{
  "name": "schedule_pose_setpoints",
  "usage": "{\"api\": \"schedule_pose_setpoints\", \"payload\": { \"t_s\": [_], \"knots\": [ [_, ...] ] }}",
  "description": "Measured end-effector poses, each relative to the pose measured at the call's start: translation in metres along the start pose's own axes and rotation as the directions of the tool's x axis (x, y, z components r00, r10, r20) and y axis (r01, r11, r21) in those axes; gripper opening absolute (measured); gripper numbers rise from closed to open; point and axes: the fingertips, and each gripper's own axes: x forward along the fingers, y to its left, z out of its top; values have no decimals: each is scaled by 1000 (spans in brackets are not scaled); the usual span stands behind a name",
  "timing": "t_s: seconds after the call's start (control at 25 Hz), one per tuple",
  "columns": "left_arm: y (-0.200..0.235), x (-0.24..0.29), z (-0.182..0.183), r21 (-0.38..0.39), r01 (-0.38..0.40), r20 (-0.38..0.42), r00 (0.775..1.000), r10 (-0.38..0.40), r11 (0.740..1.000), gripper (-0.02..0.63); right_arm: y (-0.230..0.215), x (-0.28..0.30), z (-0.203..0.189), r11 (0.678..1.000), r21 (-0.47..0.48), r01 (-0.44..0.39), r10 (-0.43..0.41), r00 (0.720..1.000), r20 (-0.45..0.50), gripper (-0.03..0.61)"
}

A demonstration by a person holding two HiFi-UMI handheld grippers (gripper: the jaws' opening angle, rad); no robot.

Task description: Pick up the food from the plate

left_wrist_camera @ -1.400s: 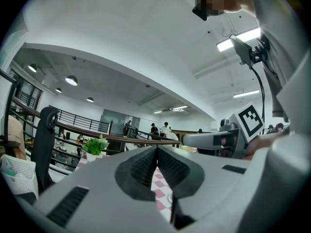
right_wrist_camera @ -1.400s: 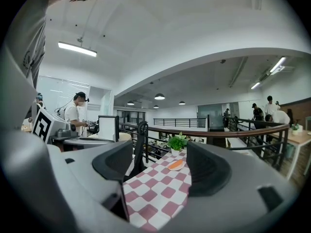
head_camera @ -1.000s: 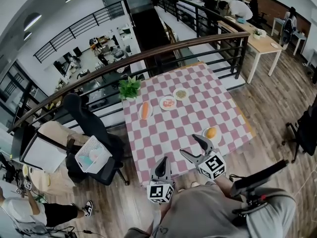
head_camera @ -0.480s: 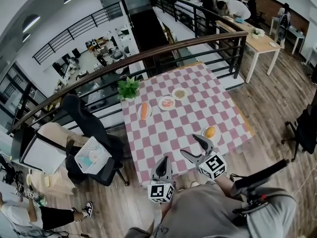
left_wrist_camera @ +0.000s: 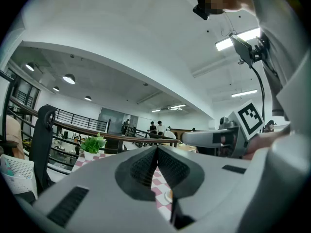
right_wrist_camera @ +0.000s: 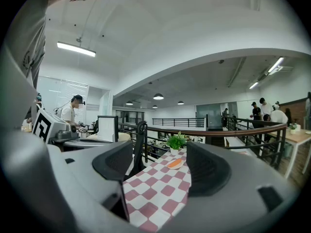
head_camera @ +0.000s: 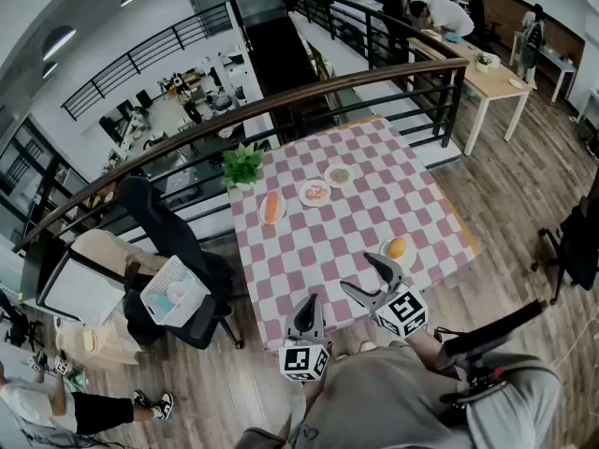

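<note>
- Down at the near edge of the pink-and-white checked worktop (head_camera: 314, 246), both grippers hang short of the food, and nothing's been touched yet.
- The left gripper (head_camera: 308, 303) is clenched, with its ribbed faces pressed flat together and nothing pinched between them.
- The right gripper (head_camera: 356, 271) is released, jaws spread wide and empty. Only checked cloth shows between them in its own view.
- Closest food is a round orange piece (head_camera: 398, 248) on a small white plate (head_camera: 412, 254), just beyond the right gripper's far jaw.
- Further back, well apart from both grippers, there's a long orange piece (head_camera: 271, 207) on its own plate. Near it are a plate of reddish food (head_camera: 315, 193) and a plate of pale food (head_camera: 339, 176), with a leafy green plant in a white pot (head_camera: 242, 166) at the far edge.
- The right gripper view lines up on the long orange piece, not the round one.
- My read is that this is the approach step and the pick hasn't started.
- Next, the open right gripper probably needs to go forward and down until its jaws straddle one piece, then close gently. For the round orange piece it'd have to swing to the right first.
- I can't tell which food is the target.
</note>
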Motion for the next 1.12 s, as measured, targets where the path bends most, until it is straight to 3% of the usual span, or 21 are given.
{"api": "schedule_pose_setpoints", "payload": {
  "t_s": [0.4,0.76,1.12],
  "knots": [
    [-2,-2,-1,11,-6,-9,1000,6,1000,9,-14,-4,-9,1000,-7,29,-29,999,-26,333],
    [-1,-8,-7,19,-21,-35,999,22,1000,9,-77,-16,-28,984,-9,177,-178,982,-69,333],
    [-1,-9,-11,34,-34,-67,997,36,999,9,-134,-19,-94,950,68,306,-291,942,-166,333]
  ]
}}
